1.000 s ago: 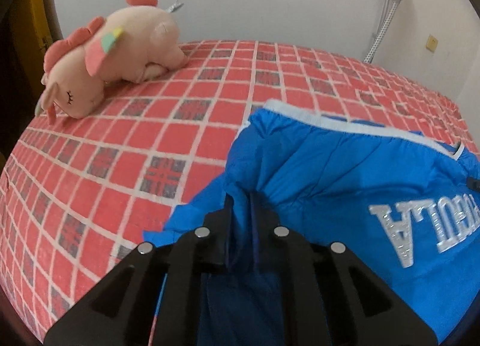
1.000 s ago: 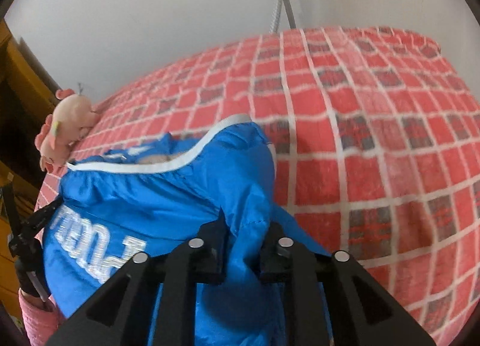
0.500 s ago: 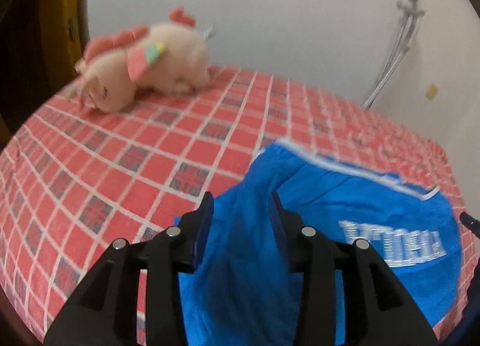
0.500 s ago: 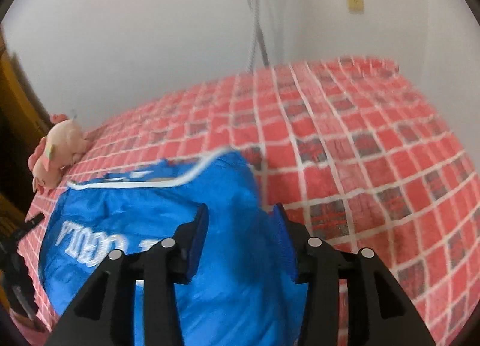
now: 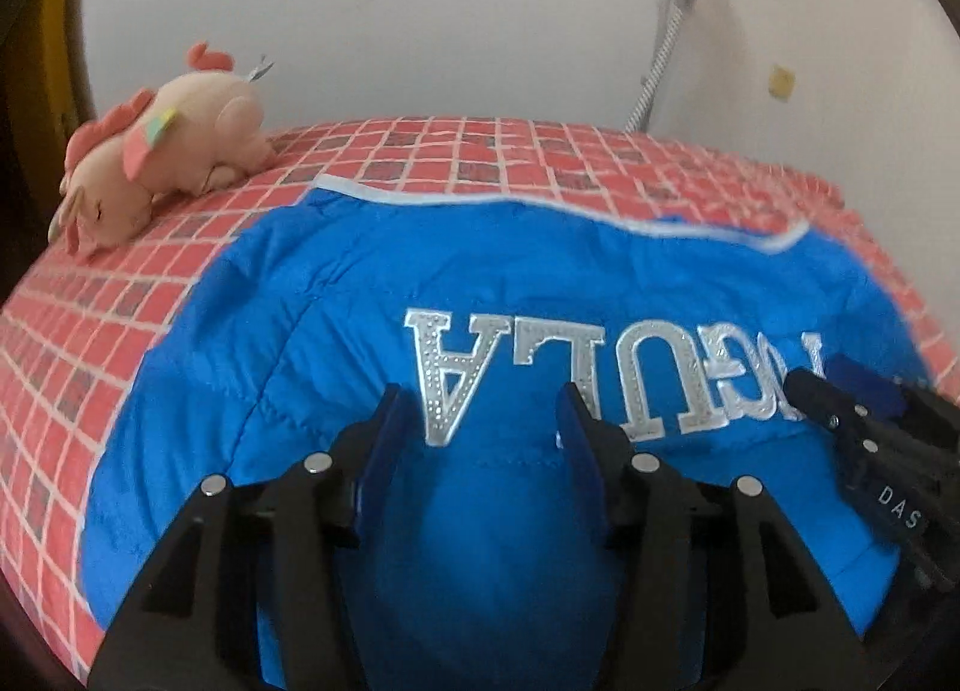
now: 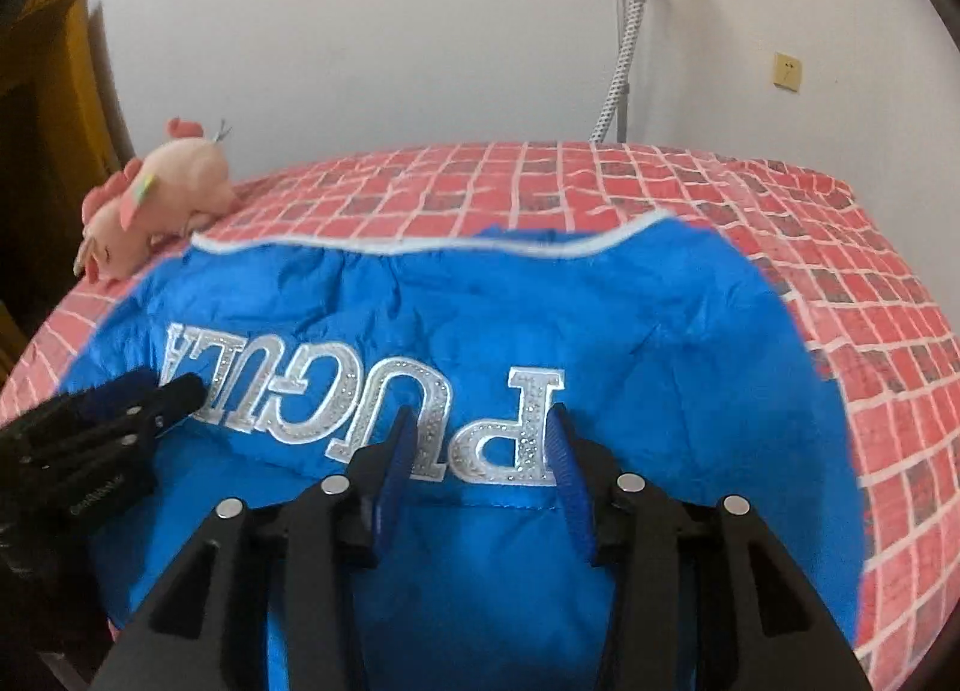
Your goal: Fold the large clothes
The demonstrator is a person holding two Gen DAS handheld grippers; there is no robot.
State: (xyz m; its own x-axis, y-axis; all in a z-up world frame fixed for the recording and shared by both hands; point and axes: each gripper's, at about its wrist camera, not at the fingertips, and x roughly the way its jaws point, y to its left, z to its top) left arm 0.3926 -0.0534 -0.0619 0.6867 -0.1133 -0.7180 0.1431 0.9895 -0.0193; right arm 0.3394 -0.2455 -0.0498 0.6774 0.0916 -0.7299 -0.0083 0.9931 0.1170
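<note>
Hovering over folded blue jacket mid-bed | left gripper, right gripper both apart, empty | next: regrip near edge, fold again

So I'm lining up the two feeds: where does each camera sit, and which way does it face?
Left wrist: on the left gripper, looking forward over the blue jacket on the checked bed toward the wall; its open fingers show, with the right gripper at right.
Right wrist: on the right gripper, facing likewise; open fingers show, left gripper at left.
Shared: jacket, bed, plush toy.
</note>
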